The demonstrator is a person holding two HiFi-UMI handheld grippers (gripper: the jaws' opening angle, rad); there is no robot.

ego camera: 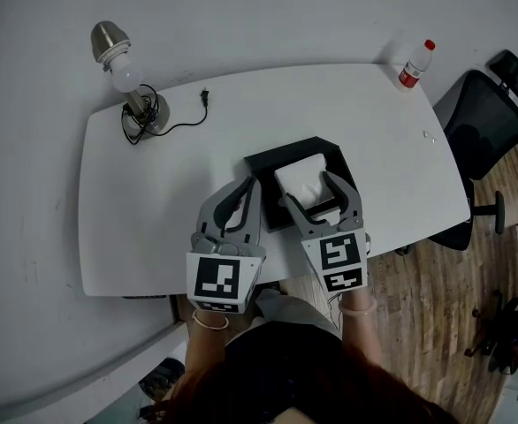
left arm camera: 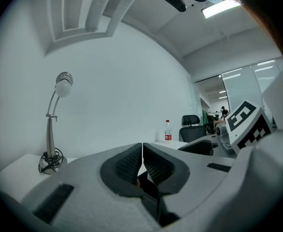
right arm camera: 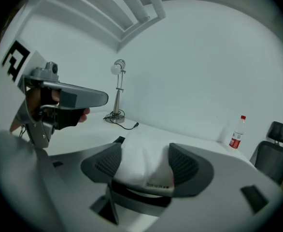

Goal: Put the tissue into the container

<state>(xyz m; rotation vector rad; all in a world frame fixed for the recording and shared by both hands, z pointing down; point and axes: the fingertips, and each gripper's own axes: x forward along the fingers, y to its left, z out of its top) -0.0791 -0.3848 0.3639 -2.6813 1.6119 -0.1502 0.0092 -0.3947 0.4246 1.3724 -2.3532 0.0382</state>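
the right gripper [ego camera: 309, 193] grips the tissue [ego camera: 300, 177], its jaws wide on either side of the pack. the pack sits low in the black container [ego camera: 262, 166], so i judge it is being set down. the left gripper [ego camera: 244, 194] is pinched together and empty, just beside the container's left wall, perhaps to steady it.

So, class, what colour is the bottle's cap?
Red; the cap shows best in the head view.
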